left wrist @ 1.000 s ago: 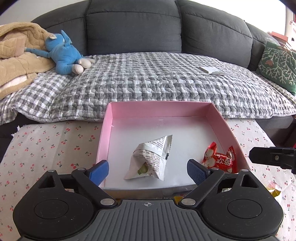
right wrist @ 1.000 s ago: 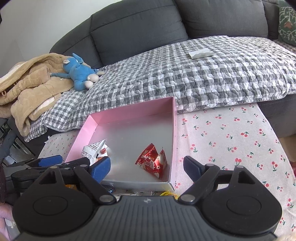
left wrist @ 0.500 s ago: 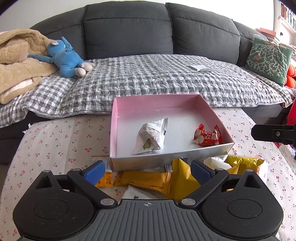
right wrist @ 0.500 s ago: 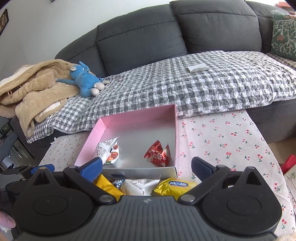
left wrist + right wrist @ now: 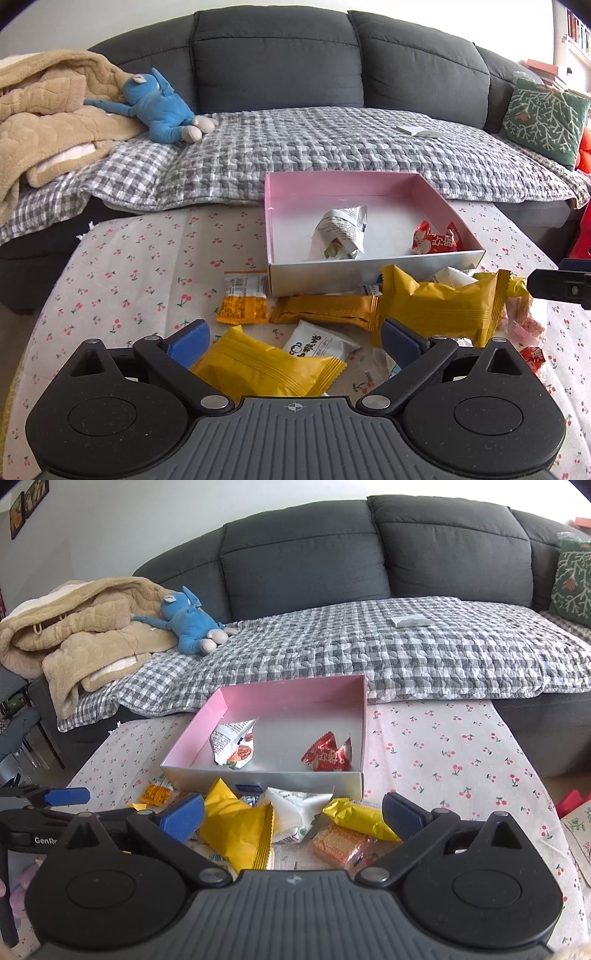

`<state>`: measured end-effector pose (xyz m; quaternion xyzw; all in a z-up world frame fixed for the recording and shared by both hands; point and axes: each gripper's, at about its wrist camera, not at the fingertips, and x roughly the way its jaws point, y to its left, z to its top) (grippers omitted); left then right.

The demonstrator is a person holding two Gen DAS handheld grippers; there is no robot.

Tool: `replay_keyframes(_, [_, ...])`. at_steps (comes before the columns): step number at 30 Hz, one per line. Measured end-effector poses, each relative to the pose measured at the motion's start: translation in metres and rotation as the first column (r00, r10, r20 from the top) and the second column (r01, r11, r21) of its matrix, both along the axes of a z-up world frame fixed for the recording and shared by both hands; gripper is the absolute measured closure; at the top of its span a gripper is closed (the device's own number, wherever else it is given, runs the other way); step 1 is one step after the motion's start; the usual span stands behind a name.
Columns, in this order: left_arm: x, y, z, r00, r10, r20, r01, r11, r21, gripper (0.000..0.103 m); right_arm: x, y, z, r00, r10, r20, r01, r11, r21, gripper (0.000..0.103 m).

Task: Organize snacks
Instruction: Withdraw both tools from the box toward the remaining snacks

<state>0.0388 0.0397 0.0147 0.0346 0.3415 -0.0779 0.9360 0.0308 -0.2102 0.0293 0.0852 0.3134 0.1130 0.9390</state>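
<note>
Both pairs of fingers are released and empty, spread as wide as they go. Your left gripper (image 5: 293, 341) hangs over the near edge of the snack heap on the cherry-print cloth covering the desk (image 5: 122, 280). Directly between and just below its fingers lies a puffy yellow foil pillow pack (image 5: 267, 367), its long axis running slantwise from near-left to far-right across the gap. That is the relation your next move probably turns on: the pack sits closest to the left fingers, so a short dip with a slight wrist roll should put the pads across its narrow width.

Just beyond those fingers lies a white sachet with a black monkey logo (image 5: 319, 341), then a flat orange bar wrapper (image 5: 325, 309) lying crosswise, and a larger yellow pack (image 5: 441, 304) ahead and to the right.

Your right gripper (image 5: 291, 818) frames a folded yellow wrapper (image 5: 240, 821), a white pouch (image 5: 295, 805) and a clear-wrapped wafer (image 5: 340, 843) between its fingers.

Farther ahead of both stands the pink-walled cardboard box (image 5: 351, 181), already holding a white printed pouch (image 5: 341, 232) and a red twist-end snack (image 5: 437, 240). Past it is the grey sofa under a checked quilt (image 5: 295, 155).
</note>
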Motion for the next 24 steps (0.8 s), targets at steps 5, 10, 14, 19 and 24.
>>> replay_keyframes(5, [-0.014, 0.008, -0.012, 0.999, -0.004, 0.036, 0.004, 1.0, 0.011, 0.003, -0.011, 0.006, -0.016, 1.0, 0.01, -0.02, -0.011, 0.999, -0.044, 0.0])
replay_keyframes(10, [-0.024, 0.013, -0.026, 0.998, 0.01, 0.06, -0.011, 1.0, 0.009, 0.003, -0.028, 0.011, -0.032, 1.0, 0.01, -0.03, -0.012, 0.996, -0.085, 0.001])
replay_keyframes(14, [-0.019, 0.017, -0.029, 0.997, 0.074, 0.029, -0.073, 0.996, -0.047, 0.003, -0.038, 0.017, -0.043, 0.999, 0.026, -0.038, -0.031, 0.991, -0.128, 0.001])
replay_keyframes(19, [-0.001, 0.021, -0.025, 0.982, 0.187, -0.004, -0.186, 0.976, -0.112, 0.003, -0.038, 0.02, -0.048, 0.997, 0.039, -0.06, -0.047, 0.99, -0.135, 0.001])
replay_keyframes(24, [0.02, 0.015, -0.033, 0.961, 0.276, -0.022, -0.277, 0.959, -0.068, 0.003, -0.034, 0.019, -0.053, 0.996, 0.034, -0.081, -0.045, 0.99, -0.135, 0.001])
